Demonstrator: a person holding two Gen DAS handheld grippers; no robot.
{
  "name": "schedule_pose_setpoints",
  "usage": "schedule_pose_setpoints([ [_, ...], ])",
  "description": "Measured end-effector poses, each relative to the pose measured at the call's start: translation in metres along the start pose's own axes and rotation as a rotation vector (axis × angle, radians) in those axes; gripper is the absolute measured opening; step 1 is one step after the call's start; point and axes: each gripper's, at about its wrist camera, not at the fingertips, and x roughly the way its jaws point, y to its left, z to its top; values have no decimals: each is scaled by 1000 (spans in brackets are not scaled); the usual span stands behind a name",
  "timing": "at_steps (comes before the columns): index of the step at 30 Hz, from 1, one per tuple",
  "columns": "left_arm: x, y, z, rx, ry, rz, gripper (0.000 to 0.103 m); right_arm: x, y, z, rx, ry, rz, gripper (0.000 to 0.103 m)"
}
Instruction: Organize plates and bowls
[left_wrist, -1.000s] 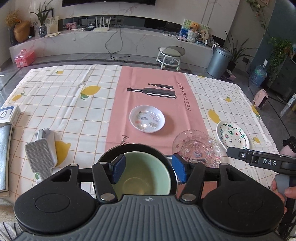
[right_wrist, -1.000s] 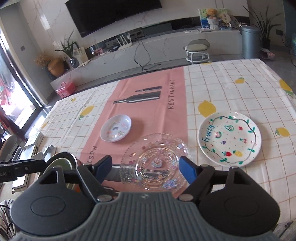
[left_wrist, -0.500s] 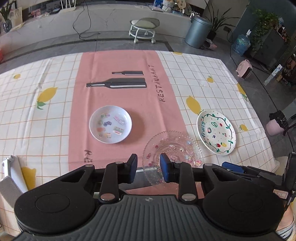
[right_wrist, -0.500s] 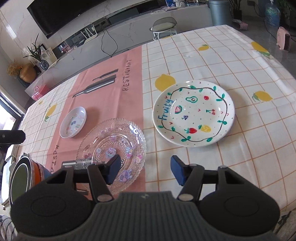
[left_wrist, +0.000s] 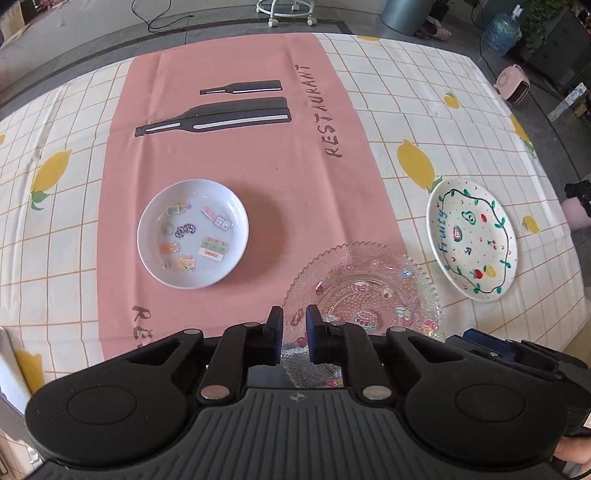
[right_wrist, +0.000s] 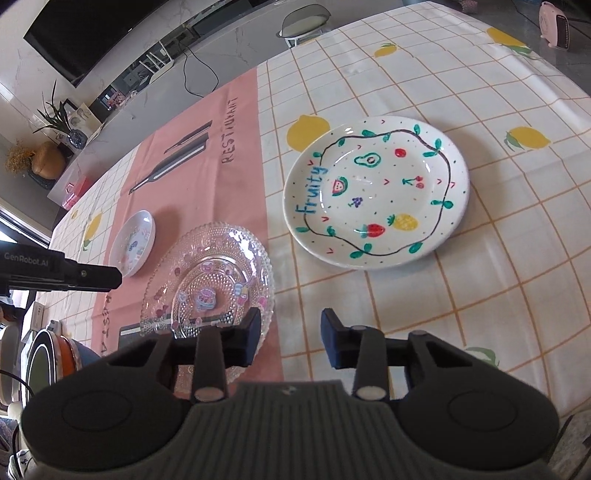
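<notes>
A clear beaded glass plate (left_wrist: 364, 291) lies on the pink runner near the table's front. My left gripper (left_wrist: 294, 332) points steeply down over its near-left rim. Its jaws are closing to a narrow gap, the rim shows in that gap, and I see no pad pressing on it. My right gripper (right_wrist: 290, 332) hovers over bare cloth between the glass plate (right_wrist: 208, 280) and the white "Fruity" plate (right_wrist: 376, 192). Its jaws are closing with nothing between them, and its left finger overlaps the glass plate's right edge. A small white sticker plate (left_wrist: 192, 233) sits further left.
A green-lined bowl with a black rim (right_wrist: 40, 362) rests in an orange one at the table's near-left corner. The left tool's black bar (right_wrist: 59, 273) reaches in over the small plate (right_wrist: 133, 243). The table's right edge (left_wrist: 546, 162) drops to the floor.
The left gripper swung right from over the green bowl to the glass plate and its jaws narrowed a lot. The right gripper sank, rolled and shifted right, its jaws narrowing too.
</notes>
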Motion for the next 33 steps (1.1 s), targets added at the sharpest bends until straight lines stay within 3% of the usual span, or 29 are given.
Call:
schedule_pose_setpoints([
  [3, 8, -1, 3, 27, 19, 29, 15, 4, -4, 0, 20, 24, 8, 37],
  [14, 35, 6, 10, -13, 82, -20, 15, 10, -14, 2, 108, 54, 100, 42],
  [21, 45, 2, 9, -1, 82, 8, 15, 17, -15, 5, 153, 71, 156, 41],
  [24, 47, 3, 9, -22, 78, -2, 17, 19, -15, 7, 162, 74, 156, 33],
  [27, 46, 1, 8, -18, 67, 7, 17, 20, -16, 8, 170, 76, 163, 14],
  [33, 39, -4, 3, 3, 53, 27, 16, 18, -16, 10, 180, 48, 164, 10],
])
